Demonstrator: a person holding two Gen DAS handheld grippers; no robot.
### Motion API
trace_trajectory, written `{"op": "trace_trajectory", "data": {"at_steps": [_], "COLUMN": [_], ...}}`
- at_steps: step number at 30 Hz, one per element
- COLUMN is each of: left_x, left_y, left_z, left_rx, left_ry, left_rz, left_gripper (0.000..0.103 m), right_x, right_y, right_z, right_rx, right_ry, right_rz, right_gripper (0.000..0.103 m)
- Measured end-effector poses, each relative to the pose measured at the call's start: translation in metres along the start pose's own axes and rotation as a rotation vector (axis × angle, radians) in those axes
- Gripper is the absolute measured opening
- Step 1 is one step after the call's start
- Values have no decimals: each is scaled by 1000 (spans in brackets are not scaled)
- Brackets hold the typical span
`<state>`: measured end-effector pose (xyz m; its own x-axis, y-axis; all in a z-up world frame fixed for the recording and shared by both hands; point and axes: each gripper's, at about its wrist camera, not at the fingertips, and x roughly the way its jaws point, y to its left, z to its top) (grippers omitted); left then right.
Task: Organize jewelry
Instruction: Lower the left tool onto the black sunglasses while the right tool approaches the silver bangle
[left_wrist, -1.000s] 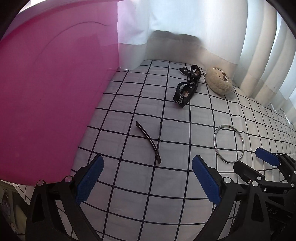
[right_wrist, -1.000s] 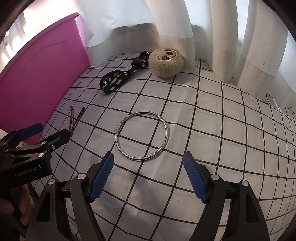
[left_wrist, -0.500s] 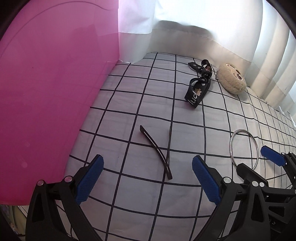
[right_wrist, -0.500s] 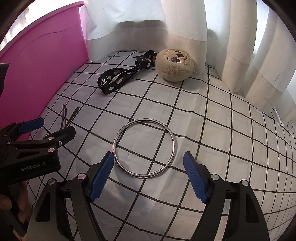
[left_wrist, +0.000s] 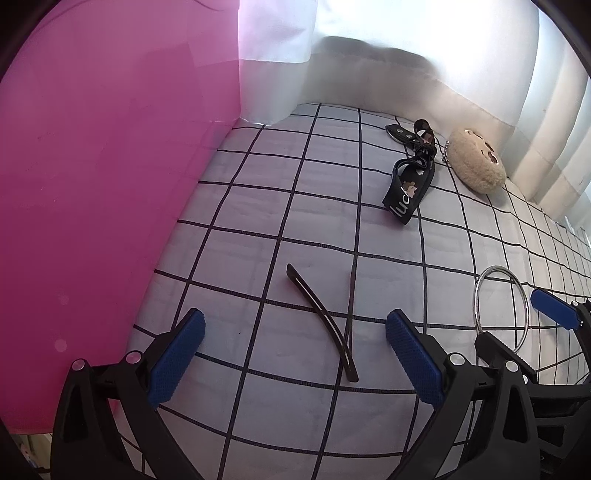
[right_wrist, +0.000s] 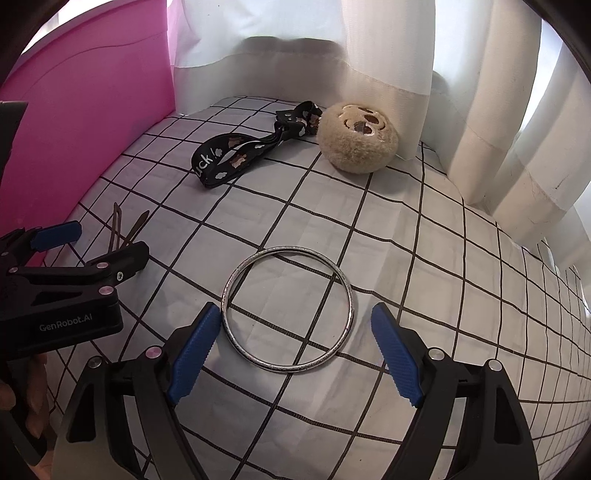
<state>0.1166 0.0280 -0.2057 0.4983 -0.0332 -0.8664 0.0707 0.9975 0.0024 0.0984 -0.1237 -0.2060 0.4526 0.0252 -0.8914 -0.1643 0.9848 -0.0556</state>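
A thin dark V-shaped hair clip lies on the checked cloth, just ahead of my open, empty left gripper. It also shows in the right wrist view. A silver bangle lies flat on the cloth, its near rim between the blue pads of my open, empty right gripper. The bangle also shows in the left wrist view, beside the right gripper's fingers. The left gripper shows at the left of the right wrist view.
A black printed strap and a fluffy beige plush charm lie at the back near the white curtain. A tall pink panel stands along the left side. A checked cloth covers the surface.
Both grippers have moved forward and lower: the hair clip is closer to the left gripper, and the bangle's near rim now sits between the right gripper's pads.
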Motion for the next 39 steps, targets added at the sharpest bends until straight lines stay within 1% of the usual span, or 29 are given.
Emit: {"op": "trace_trajectory", "data": {"at_steps": [2,4,9,15,18,20,21,22,23,24,25,29,33,36,39], "left_x": [1,2,4,5,1,-4,-6,-7,-8,-10,-10,-12,-22,-39,-52], "left_y": [0,-1,-2,-2,-1,-1,-1,-1,-2,-3,-4,-5,-3,0,2], "left_z": [1,2,3,5,4,1,0,0,-1,-1,-1,-3,-8,-13,-17], "left_rx": [6,10,5,6,10,17,21,25,29,34,39,42,39,36,34], "left_ry": [-12,-26,-57,-55,-62,-74,-79,-84,-89,-92,-90,-87,-108,-131,-141], "left_rz": [-2,-2,0,-7,-12,-17,-20,-24,-28,-33,-38,-48,-76,-106,-119], "left_gripper": [98,98,98,96,85,69,65,55,40,31,20,14,13,13,13], "right_x": [5,7,9,9,9,5,1,-1,-5,-5,-4,-8,-19,-26,-35], "right_y": [-4,-7,-7,-6,-5,-4,-4,-2,-4,-5,-4,-9,-17,-21,-25], "right_z": [2,2,1,3,3,0,-3,-2,-5,-5,-5,-9,-18,-23,-29], "right_rx": [20,26,19,25,24,22,18,14,13,17,18,45,81,101,117], "right_ry": [5,-3,-57,-51,-48,-54,-62,-69,-71,-69,-69,-73,-80,-85,-91], "right_rz": [3,5,6,4,11,11,6,-2,-8,-2,-1,13,35,51,63], "right_gripper": [91,94,94,94,93,88,81,71,72,72,72,71,71,71,71]}}
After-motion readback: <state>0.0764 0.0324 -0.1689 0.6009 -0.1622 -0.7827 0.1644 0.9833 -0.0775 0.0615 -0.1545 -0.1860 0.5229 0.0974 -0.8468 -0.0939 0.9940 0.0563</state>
